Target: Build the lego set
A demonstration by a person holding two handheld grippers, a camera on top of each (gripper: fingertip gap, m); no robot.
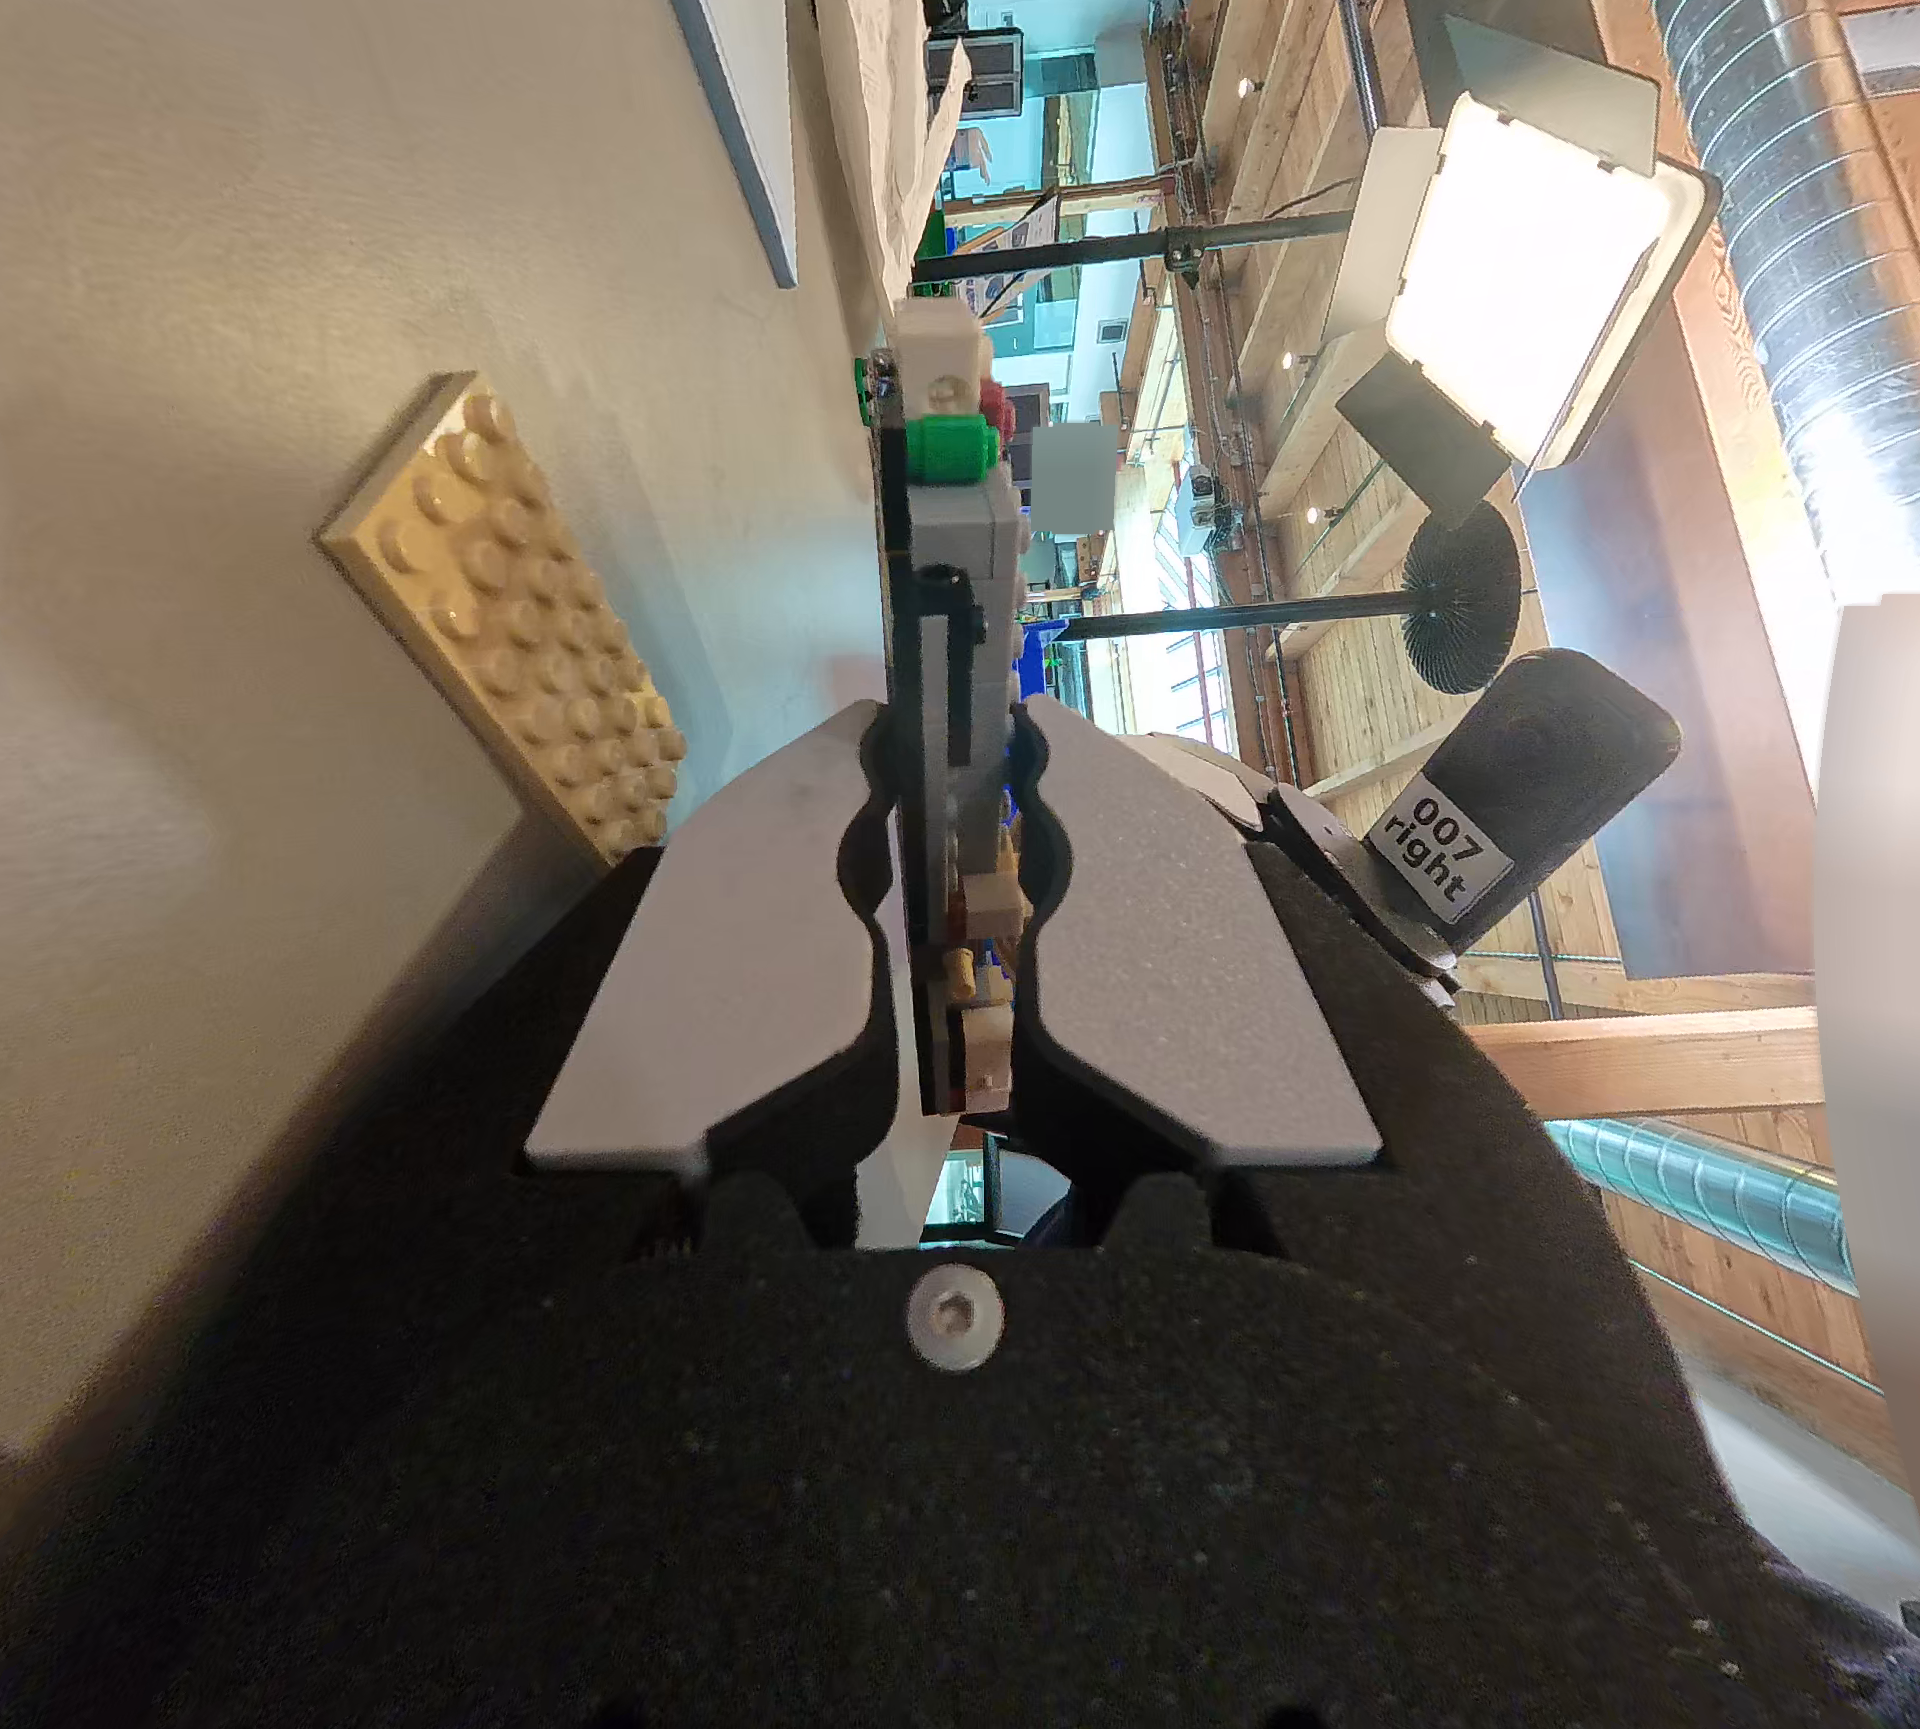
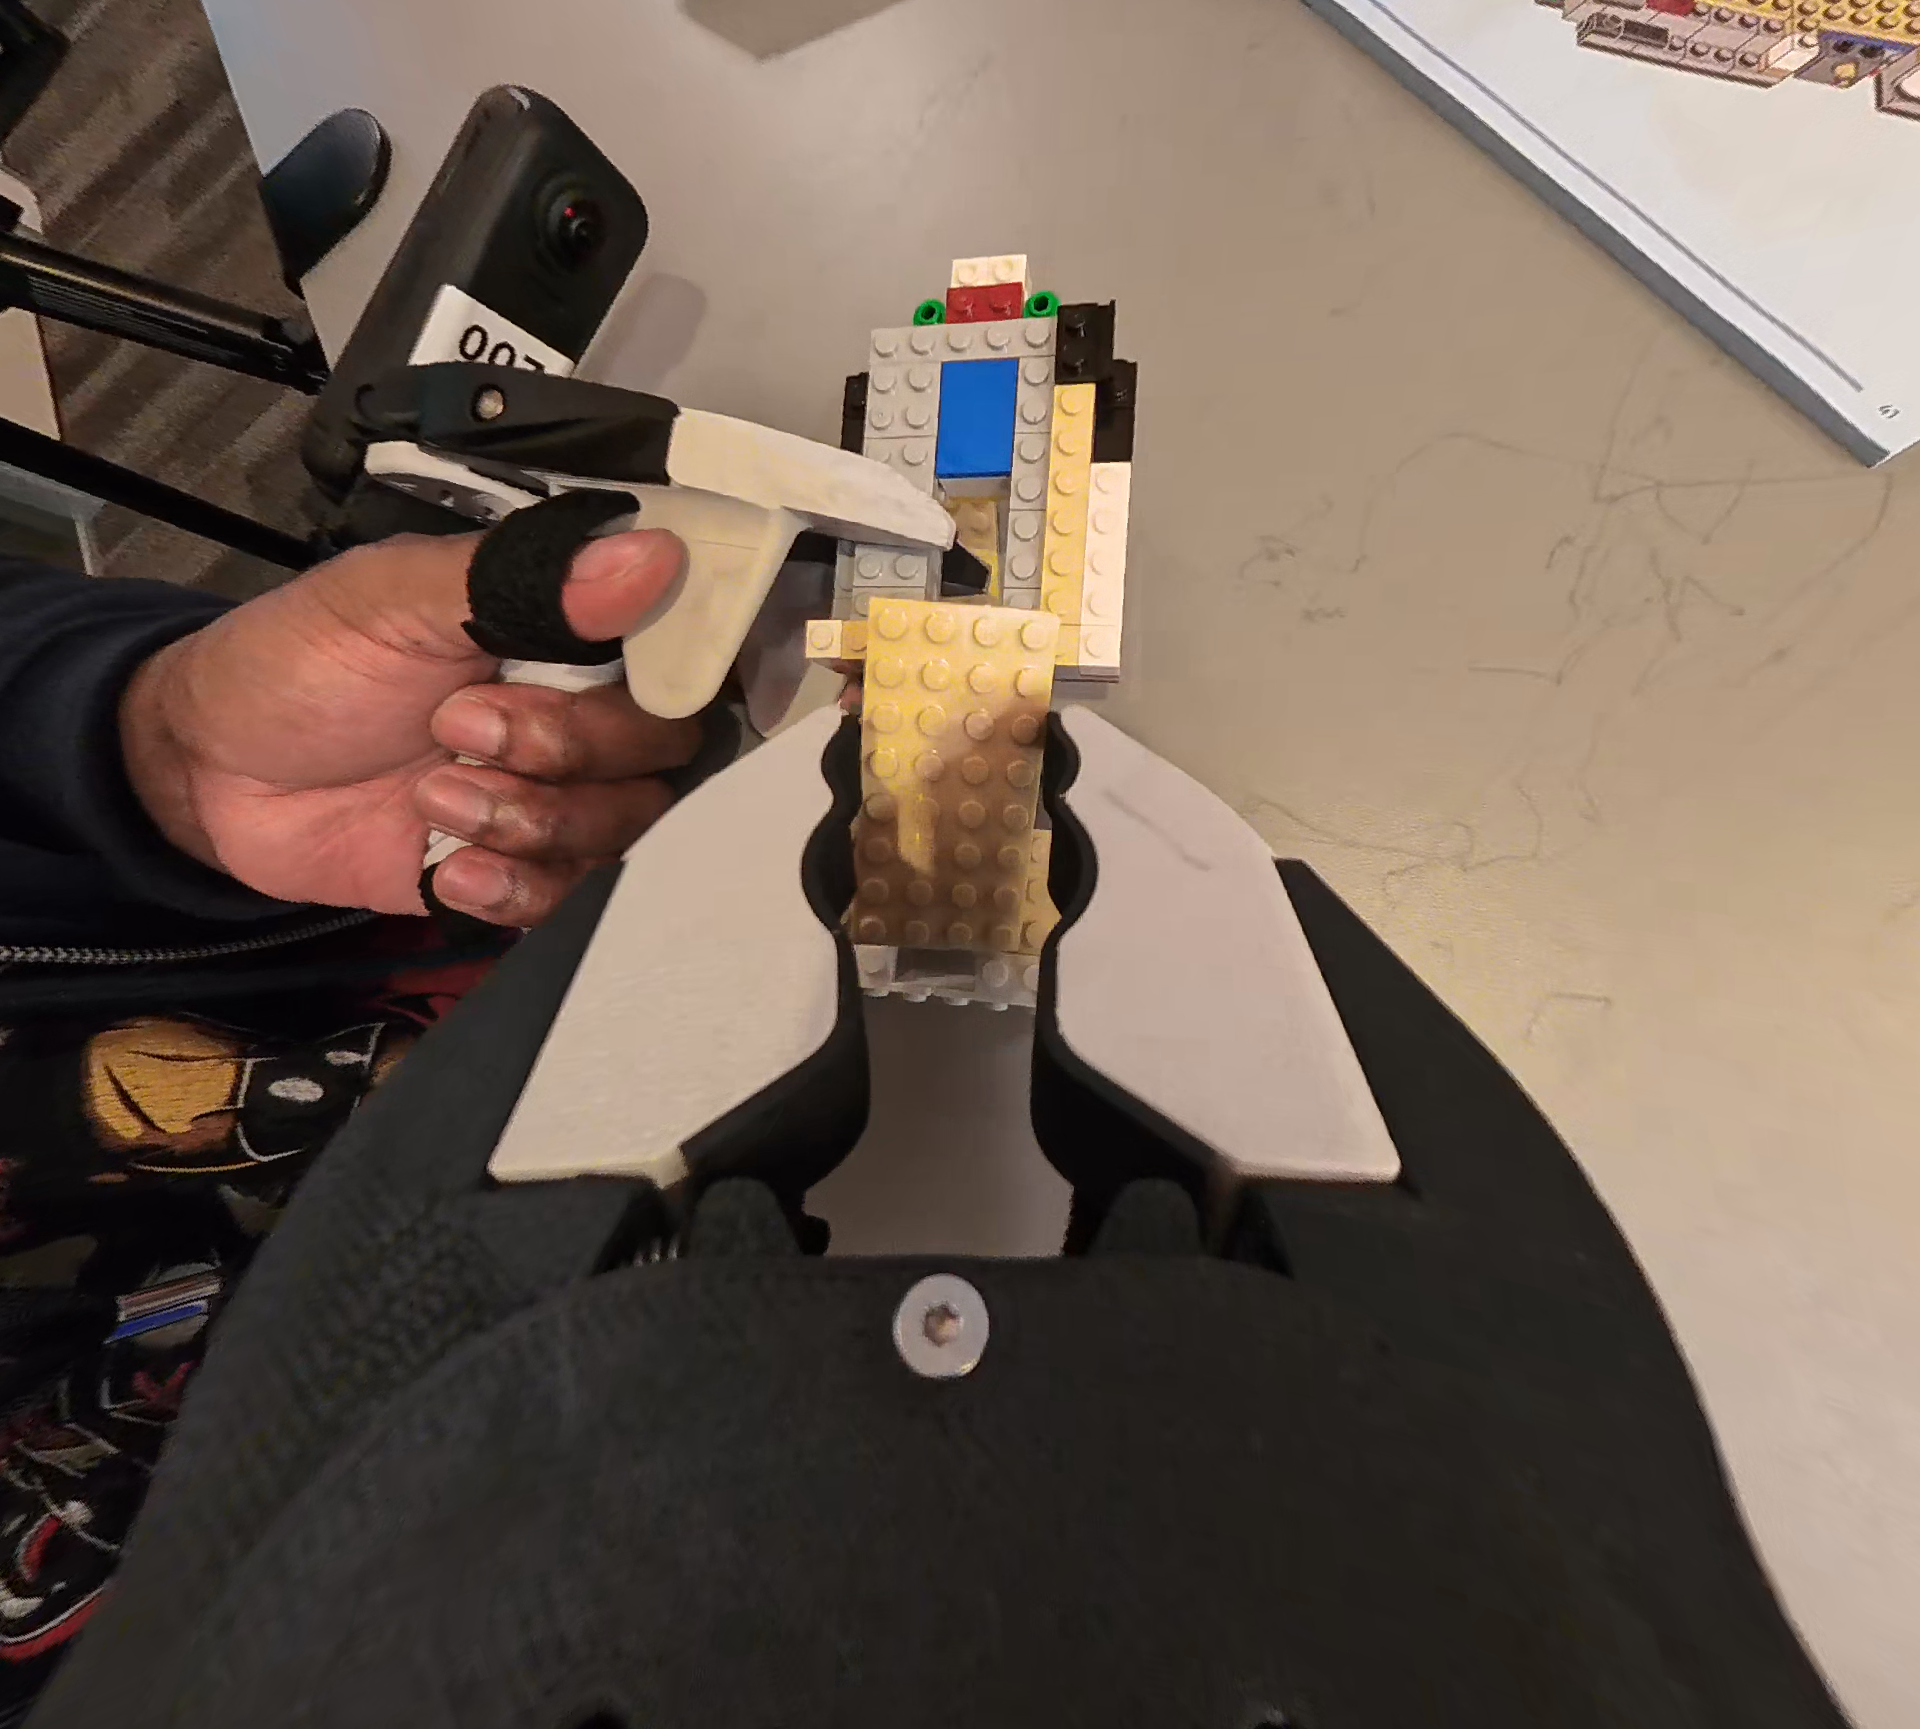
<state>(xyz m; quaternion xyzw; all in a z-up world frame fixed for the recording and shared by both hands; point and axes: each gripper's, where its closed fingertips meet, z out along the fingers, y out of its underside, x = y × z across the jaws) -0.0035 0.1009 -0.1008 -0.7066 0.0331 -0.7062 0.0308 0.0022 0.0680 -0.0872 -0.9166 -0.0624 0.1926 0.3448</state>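
While the left gripper [image 1: 951,806] clamps the brick model [image 2: 987,453], the right gripper [image 2: 951,806] grips a tan plate [image 2: 951,744] laid on it, another tan plate [image 1: 509,609] lying unused on the worktop [image 2: 1351,744]

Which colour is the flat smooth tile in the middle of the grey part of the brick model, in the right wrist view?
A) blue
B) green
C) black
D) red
A: the tile framed by grey studded bricks on the brick model is blue; red and green appear only as small pieces at the model's far end.
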